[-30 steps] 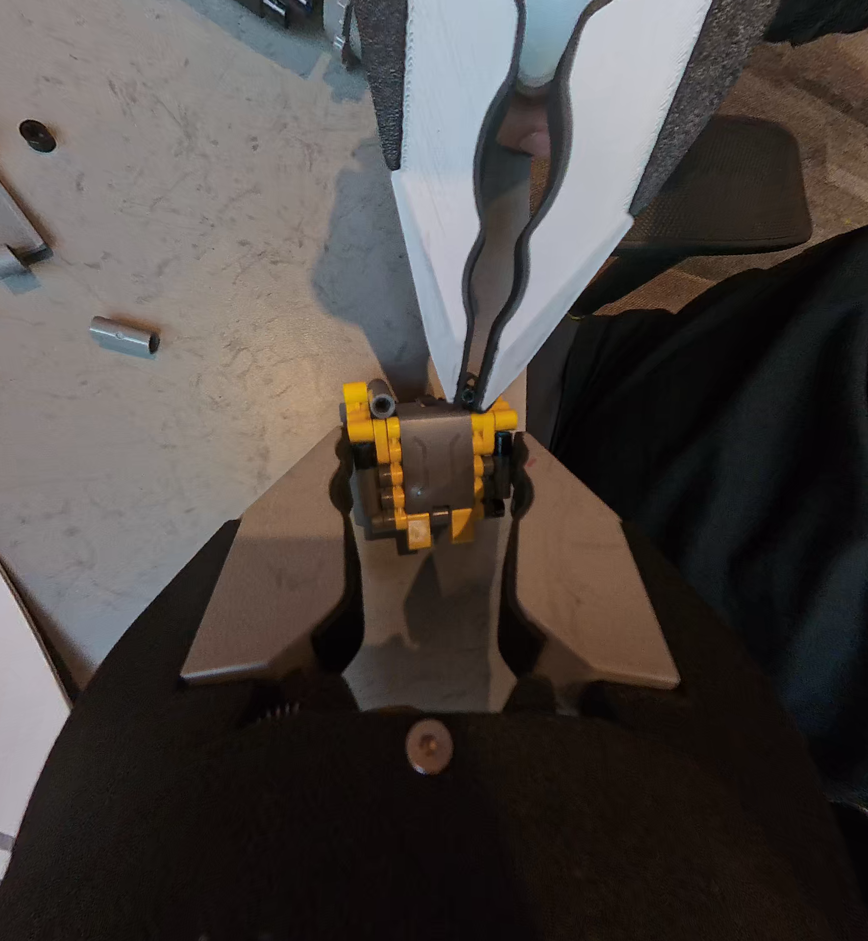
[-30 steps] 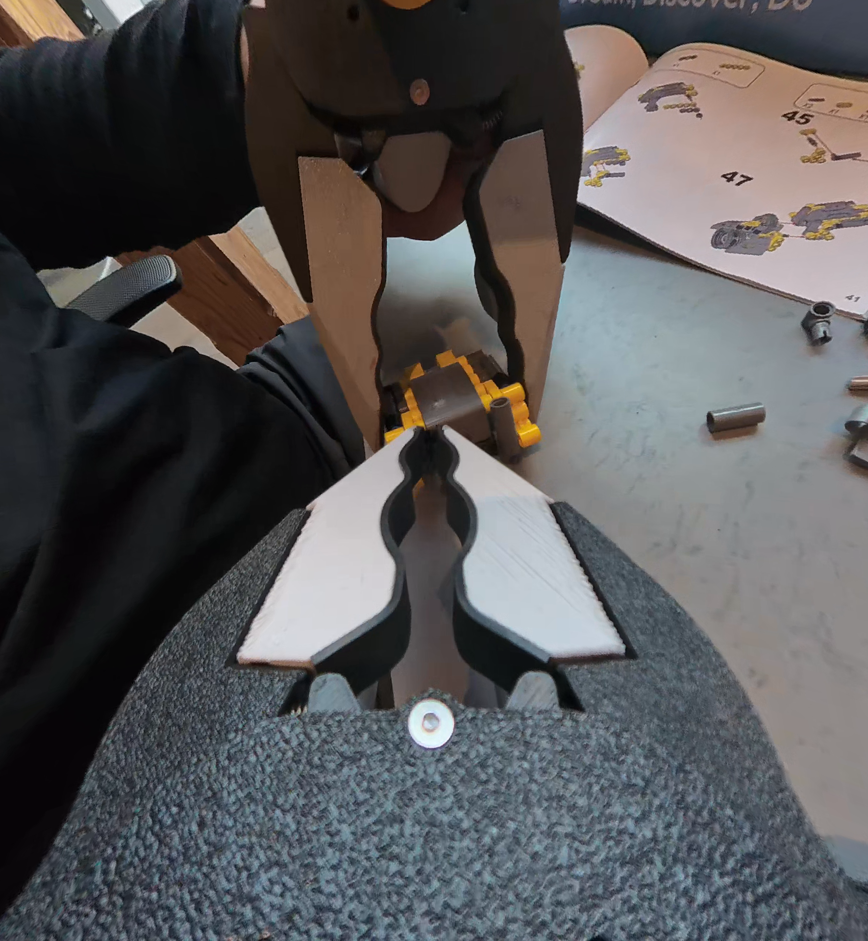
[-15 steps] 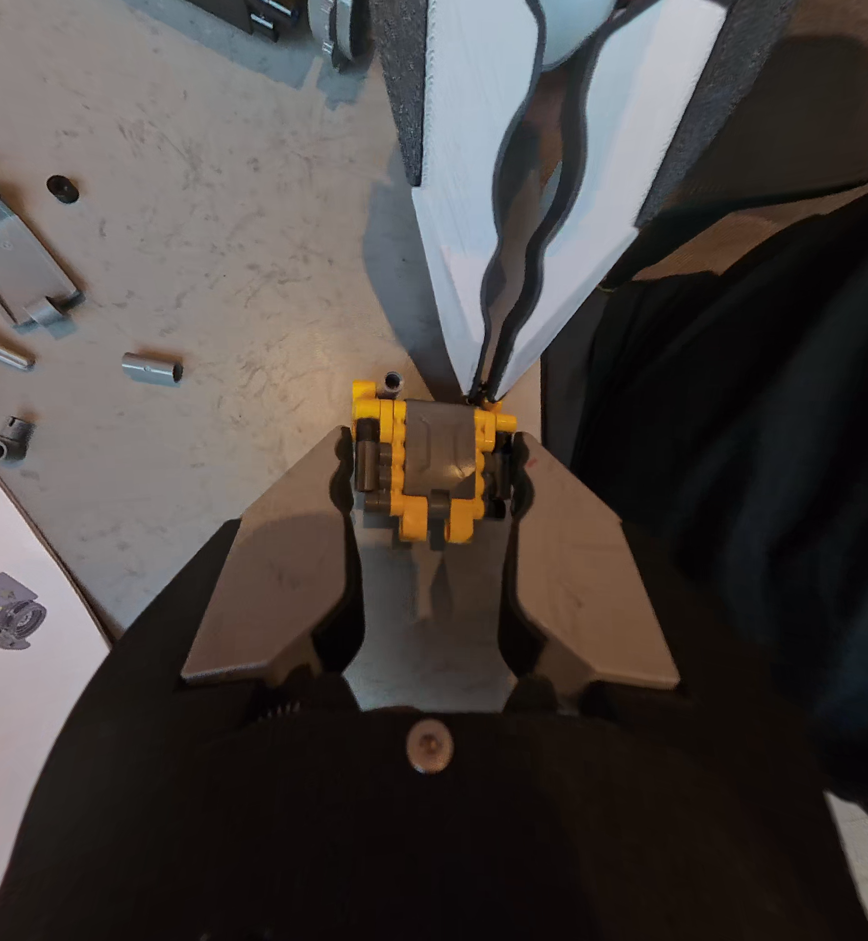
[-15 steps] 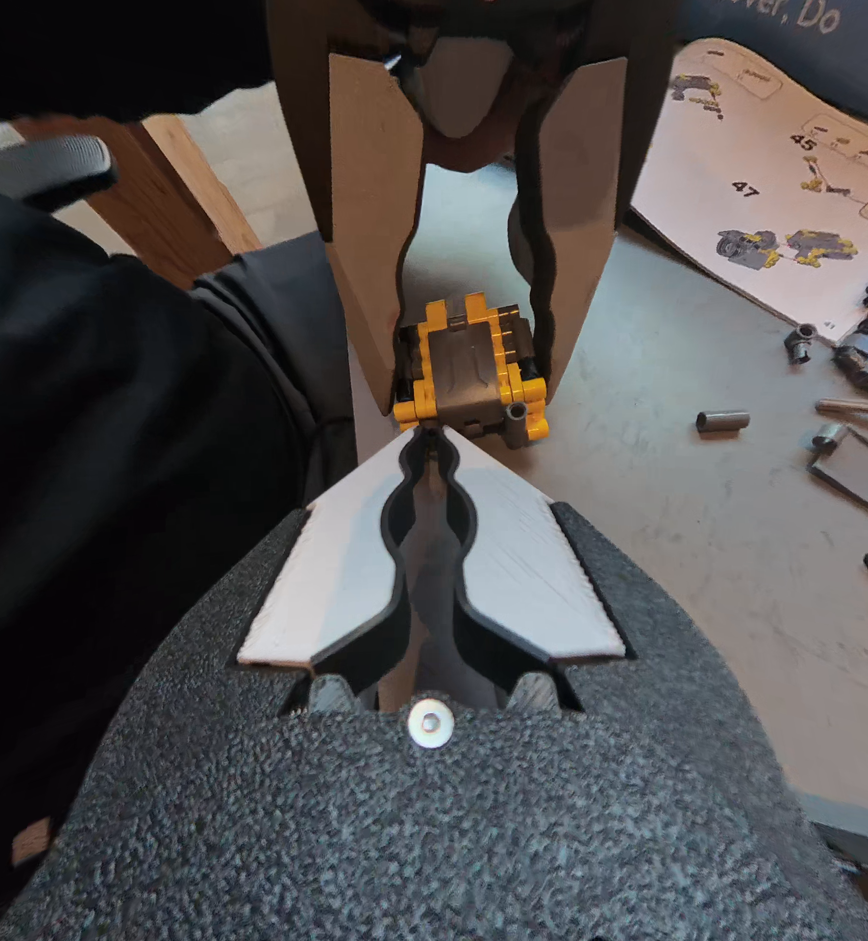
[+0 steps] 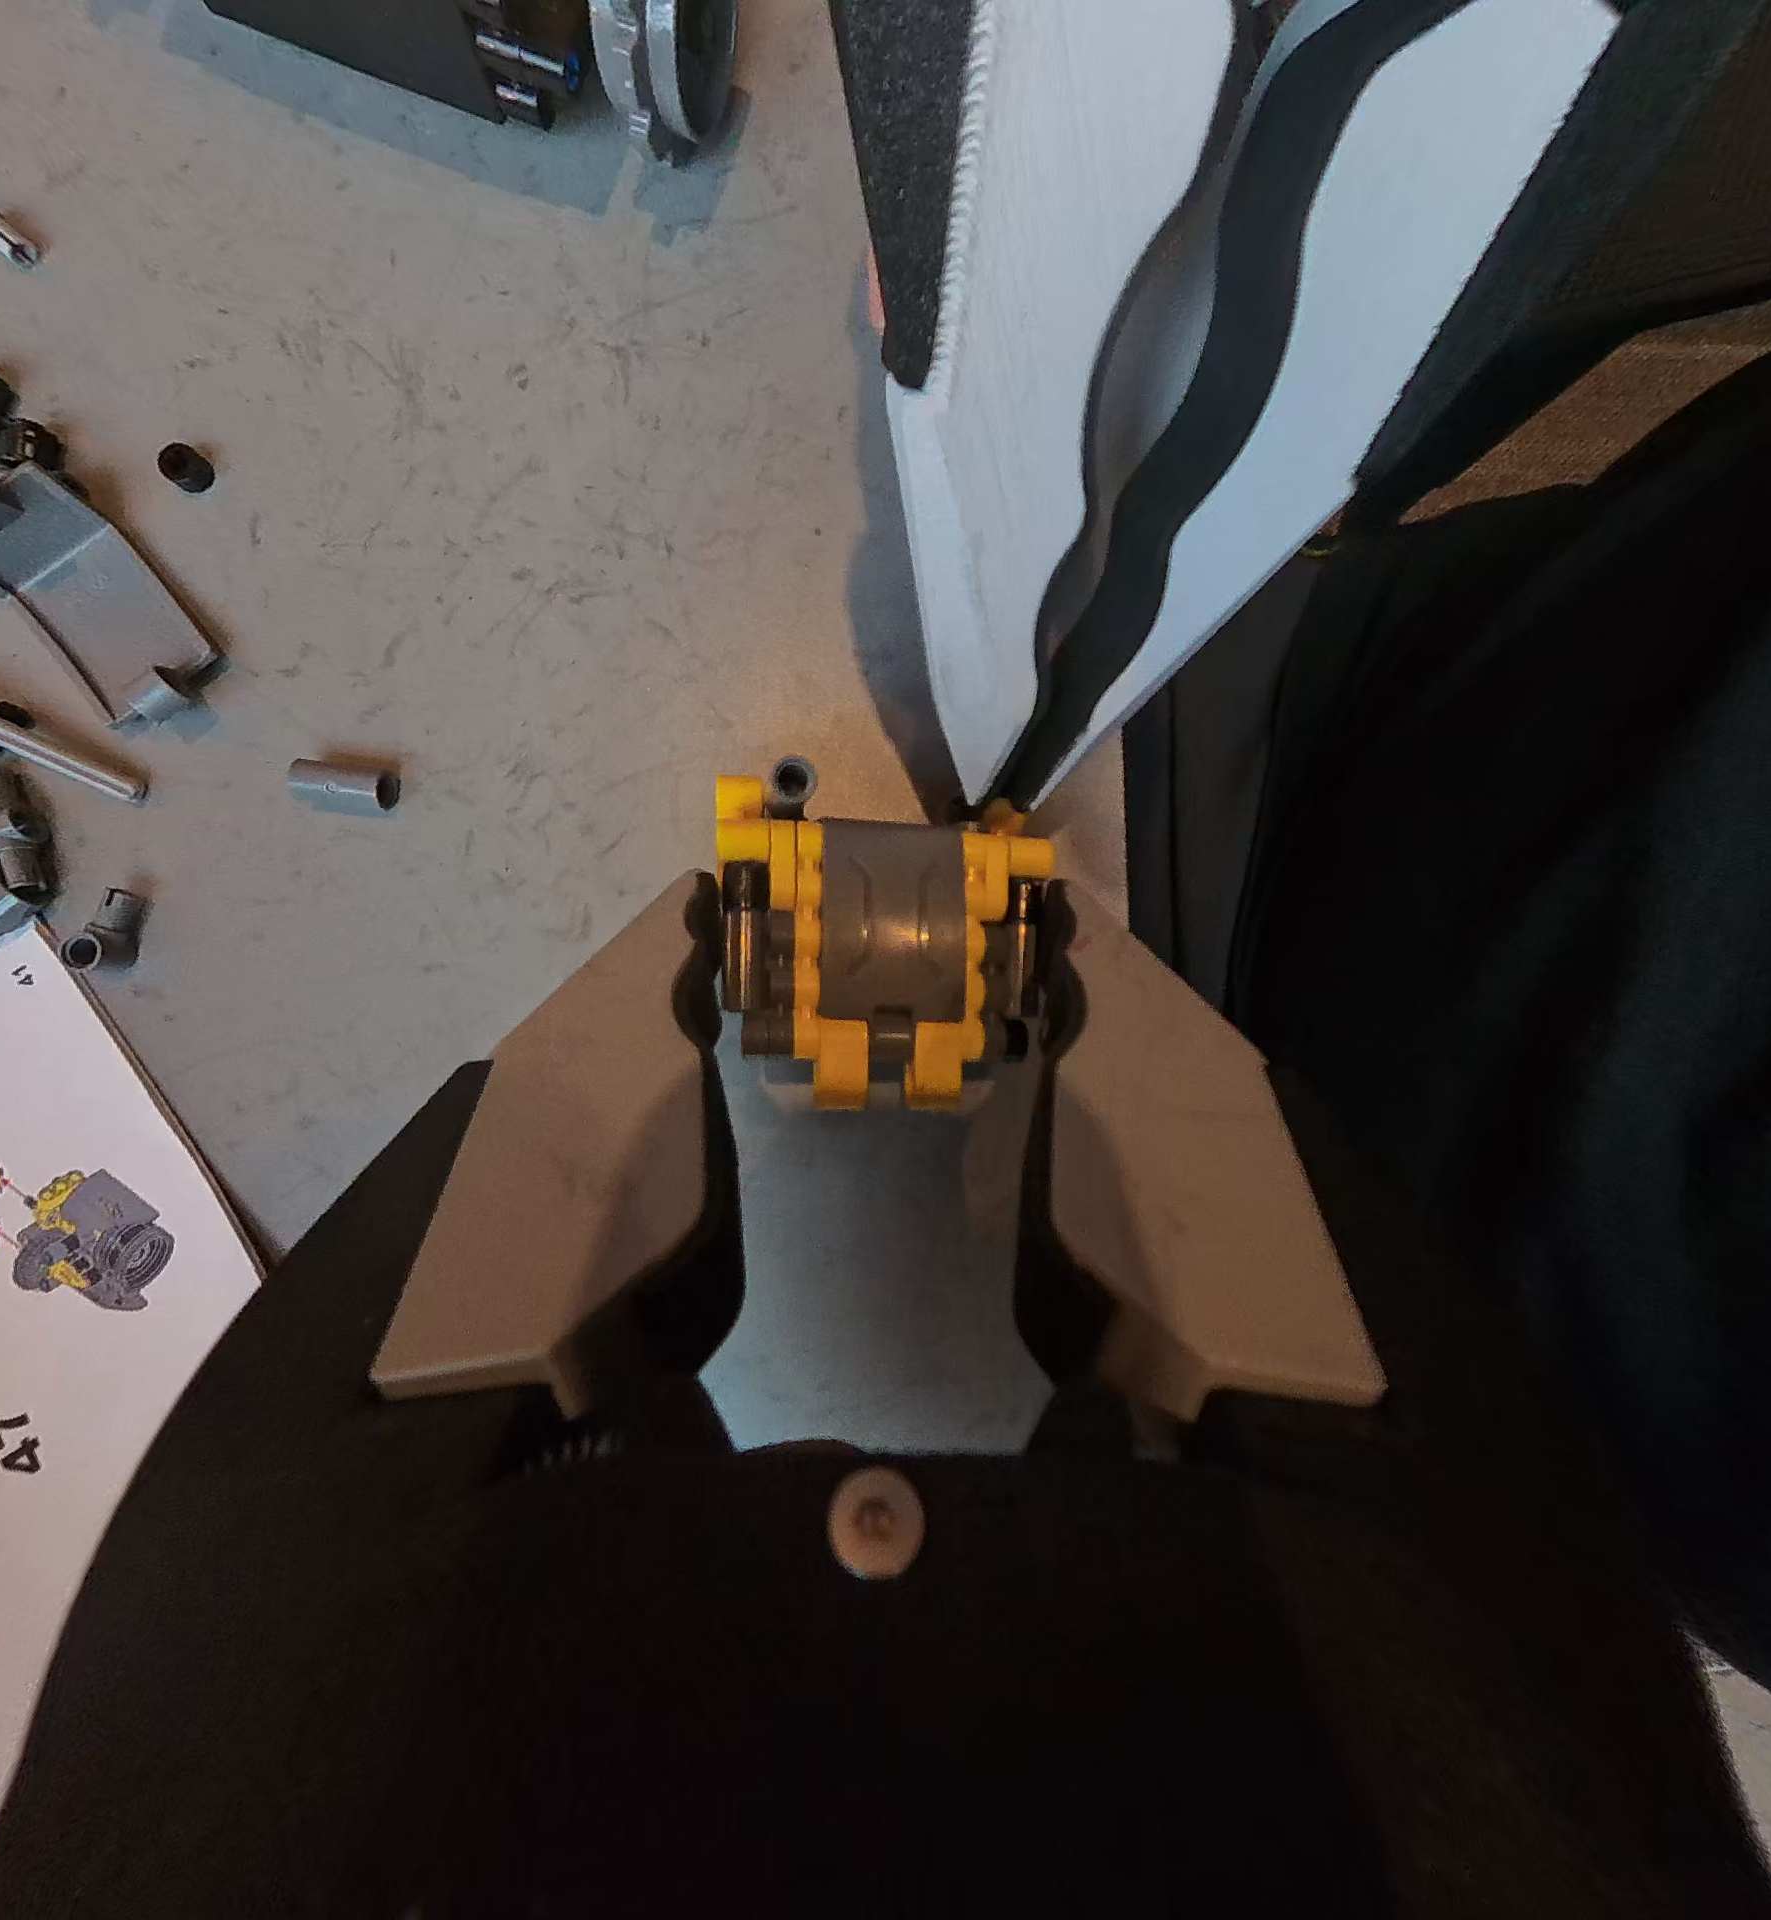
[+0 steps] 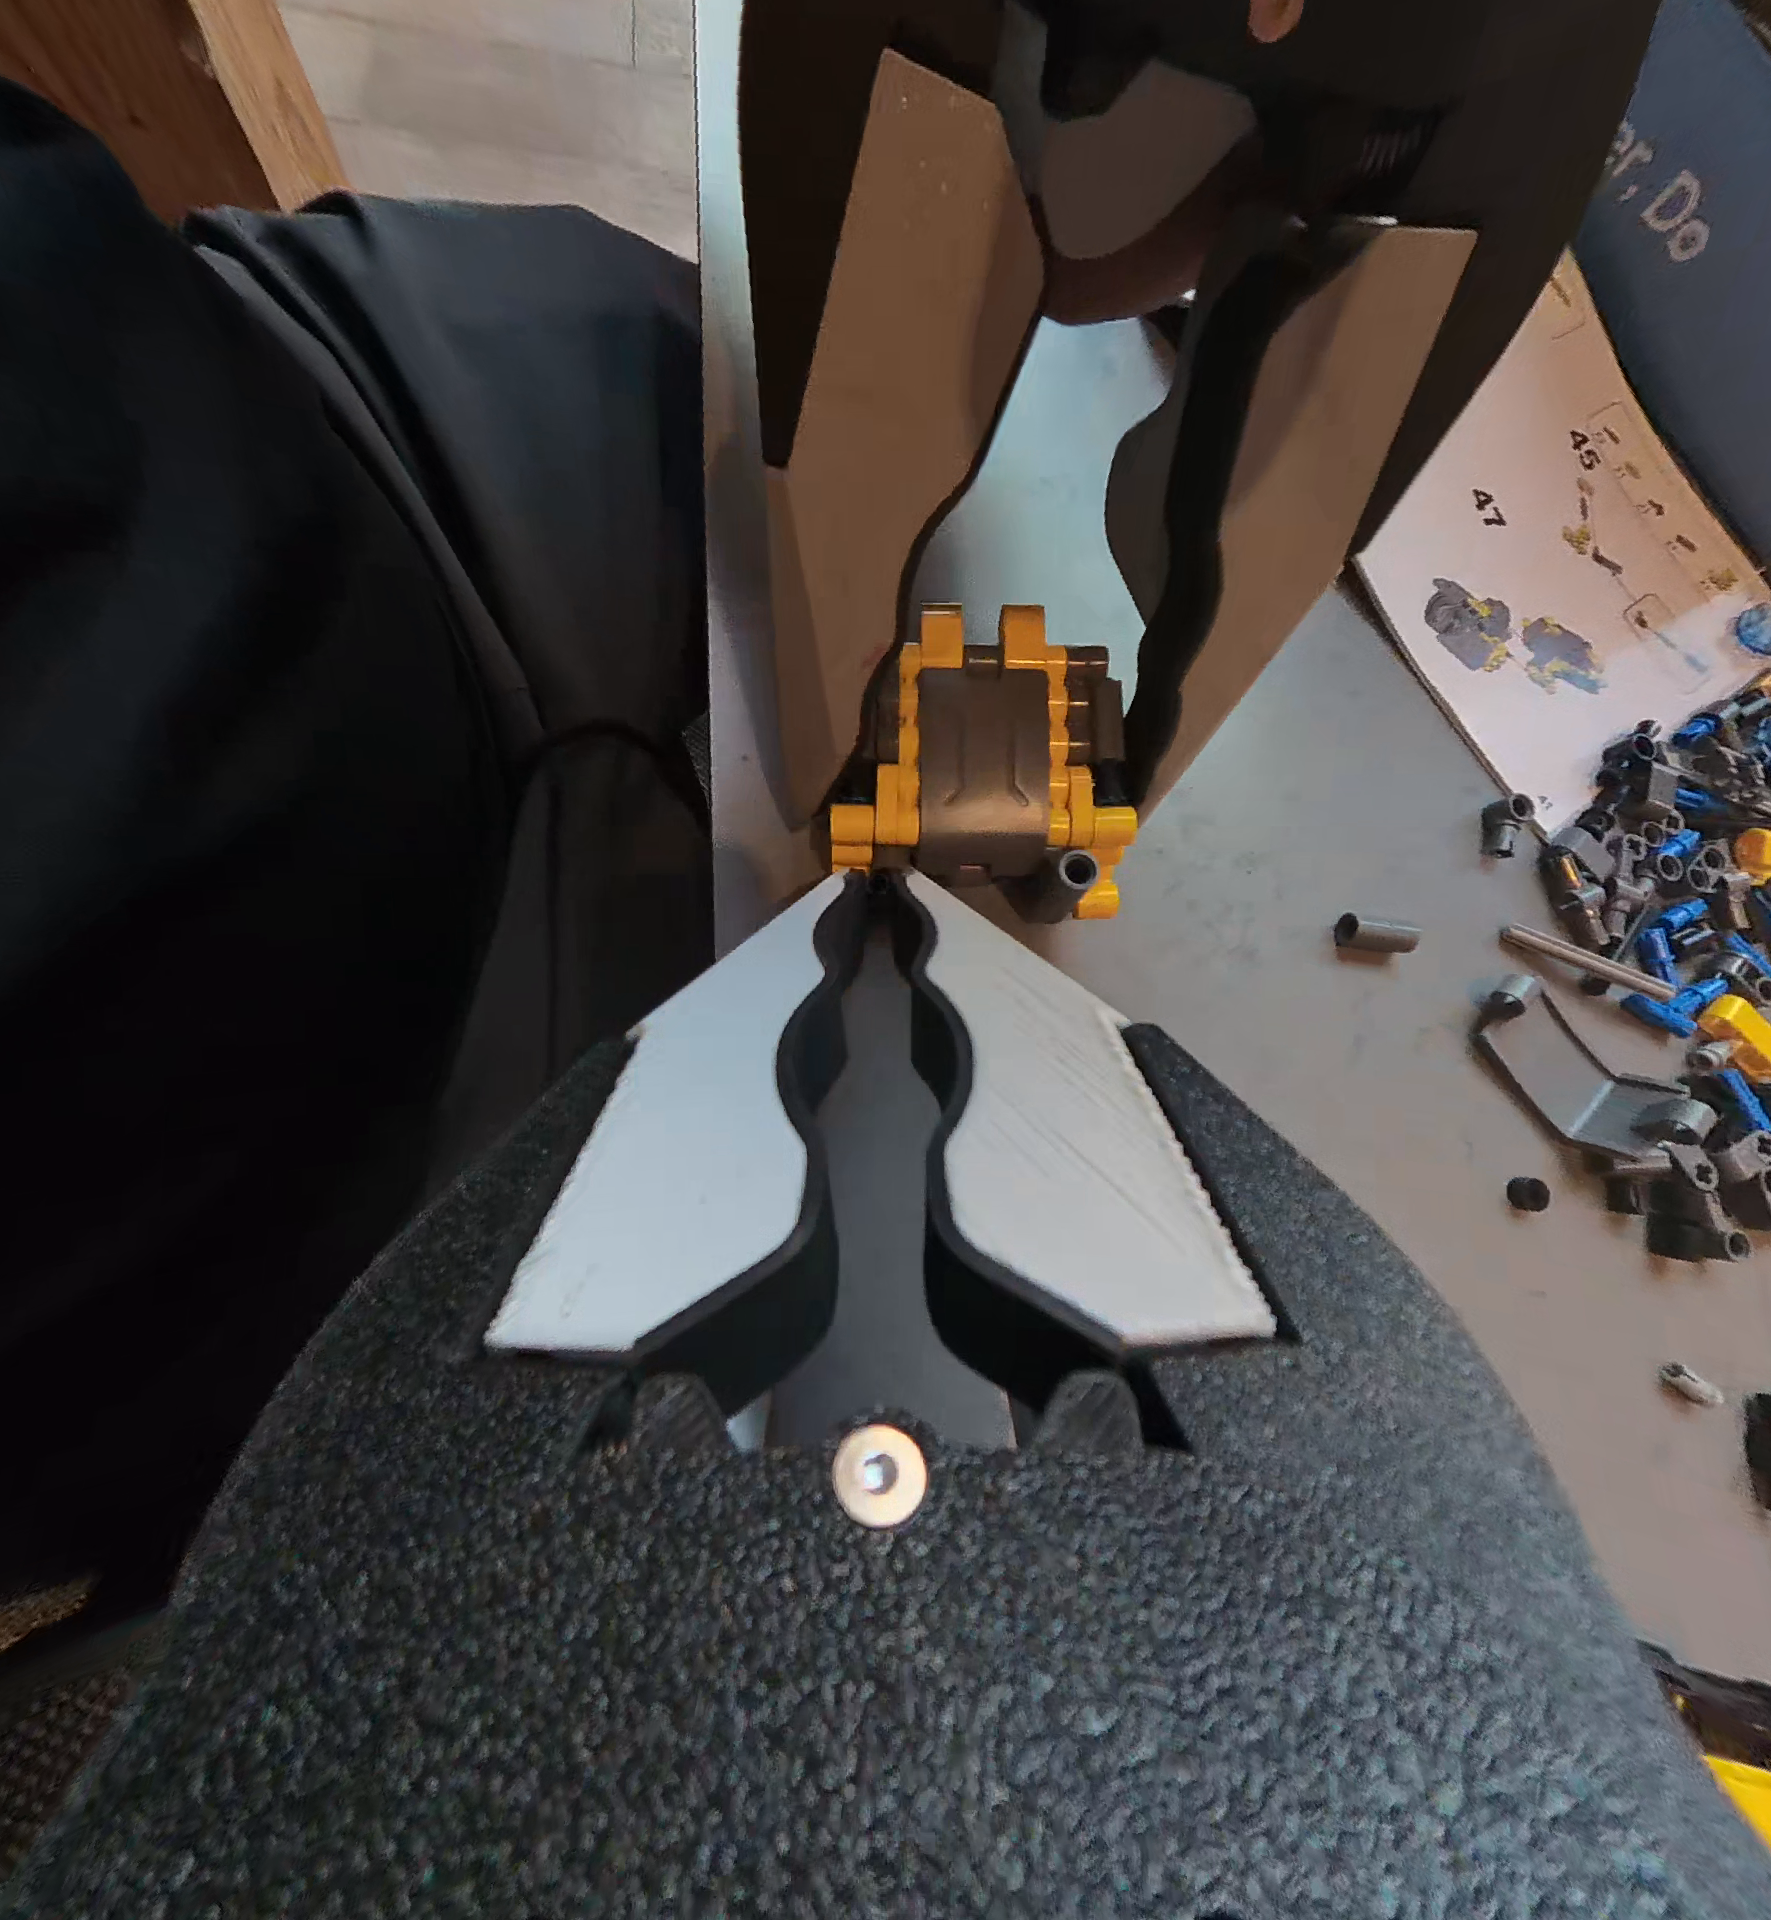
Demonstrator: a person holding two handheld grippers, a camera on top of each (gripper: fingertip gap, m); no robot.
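My left gripper [image 5: 881,914] is shut on a small yellow and grey brick assembly [image 5: 891,935], one tan finger on each side. It holds the assembly just above the grey table [image 5: 507,499] near the table's edge. My right gripper [image 6: 876,883] has white fingers and is shut on a small black pin [image 6: 879,881]. The pin is pressed against the near yellow corner of the assembly [image 6: 980,769]. The right gripper also shows in the left wrist view [image 5: 985,805], coming in from the far side. The left gripper's fingers [image 6: 860,468] show in the right wrist view.
A heap of loose blue, yellow and grey parts [image 6: 1712,831] lies to the right. A grey tube [image 5: 344,787], a metal axle [image 5: 39,748] and a curved grey panel [image 5: 81,592] lie nearby. An instruction booklet [image 5: 29,1299] is open. A person's dark clothing [image 5: 1535,935] is beside the table edge. Left and right tips are no more than a few centimetres apart.
Both grippers have swung together with the assembly, farther over the table. The heap of loose parts and the booklet have come into view. Both grips are unchanged.
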